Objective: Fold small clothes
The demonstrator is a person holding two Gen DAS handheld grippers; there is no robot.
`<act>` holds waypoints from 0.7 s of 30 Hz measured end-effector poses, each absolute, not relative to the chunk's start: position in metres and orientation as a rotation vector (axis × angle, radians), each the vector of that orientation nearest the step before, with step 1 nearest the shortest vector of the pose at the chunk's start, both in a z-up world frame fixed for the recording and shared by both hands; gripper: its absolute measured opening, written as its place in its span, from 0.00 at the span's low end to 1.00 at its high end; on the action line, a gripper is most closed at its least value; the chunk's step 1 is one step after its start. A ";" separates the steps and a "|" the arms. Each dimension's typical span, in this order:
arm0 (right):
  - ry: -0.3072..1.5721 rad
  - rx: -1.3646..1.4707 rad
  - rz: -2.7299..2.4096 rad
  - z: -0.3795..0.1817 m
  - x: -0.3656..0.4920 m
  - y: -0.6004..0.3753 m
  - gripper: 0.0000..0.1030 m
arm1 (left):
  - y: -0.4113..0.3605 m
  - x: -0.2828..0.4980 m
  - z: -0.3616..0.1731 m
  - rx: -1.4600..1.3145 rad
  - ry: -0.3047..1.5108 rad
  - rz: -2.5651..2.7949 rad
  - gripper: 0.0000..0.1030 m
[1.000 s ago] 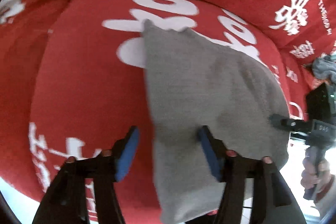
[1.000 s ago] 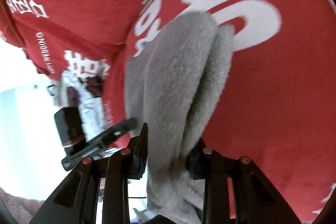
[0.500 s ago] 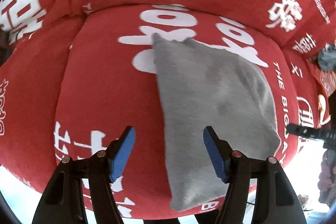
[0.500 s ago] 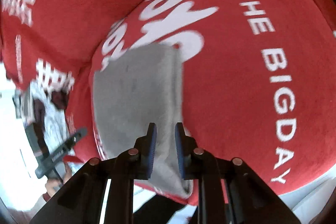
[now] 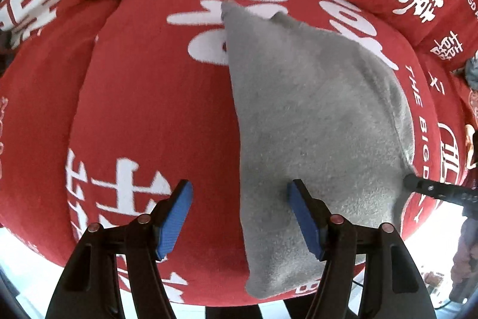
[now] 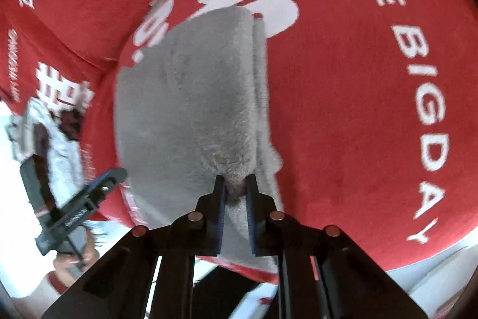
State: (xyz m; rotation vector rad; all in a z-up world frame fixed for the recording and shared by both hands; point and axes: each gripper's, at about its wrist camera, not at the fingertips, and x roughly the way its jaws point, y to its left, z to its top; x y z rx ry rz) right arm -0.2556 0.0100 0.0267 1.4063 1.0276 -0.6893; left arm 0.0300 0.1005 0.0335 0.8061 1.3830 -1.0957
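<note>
Since a second ago the grey cloth [image 5: 313, 121] has dropped from a bunched hang to lie flat on the red cushion [image 5: 143, 109], and the right claw [image 6: 236, 184] has narrowed. Left to right: the left claw [image 5: 239, 199] hangs released astride the cloth's left edge; the right claw's jaws are closing, pinching the near-right hem. It should pinch both layers squarely, with bare cushion to the left for the fold and the cushion's front rim close.

The grey cloth [image 6: 191, 109] hides its pinched fold between the closing fingers [image 6: 219, 199]; patterned clothes [image 6: 53, 127] (left edge) are blurred.
</note>
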 end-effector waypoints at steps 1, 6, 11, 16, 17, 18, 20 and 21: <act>1.046 1.414 -0.693 0.018 -0.256 0.012 0.13 | 0.101 0.029 0.032 0.804 1.382 -1.090 0.76; 1.052 1.397 -0.707 0.010 -0.256 0.013 0.13 | 0.104 0.028 0.032 0.803 1.382 -1.087 0.76; 1.088 1.360 -0.733 0.018 -0.250 0.018 0.13 | 0.107 0.028 0.035 0.824 1.387 -1.077 0.76; 1.066 1.426 -0.722 0.023 -0.256 0.020 0.14 | 0.109 0.027 0.043 0.850 1.401 -1.059 0.76; 1.063 1.443 -0.724 0.024 -0.258 0.020 0.14 | 0.110 0.025 0.046 0.851 1.401 -1.064 0.76; 1.063 1.453 -0.729 0.027 -0.260 0.021 0.14 | 0.110 0.025 0.049 0.852 1.401 -1.067 0.76; 1.069 1.448 -0.742 0.035 -0.262 0.022 0.14 | 0.110 0.023 0.055 0.856 1.404 -1.071 0.76; 1.081 1.439 -0.753 0.039 -0.264 0.023 0.14 | 0.110 0.023 0.058 0.859 1.406 -1.072 0.76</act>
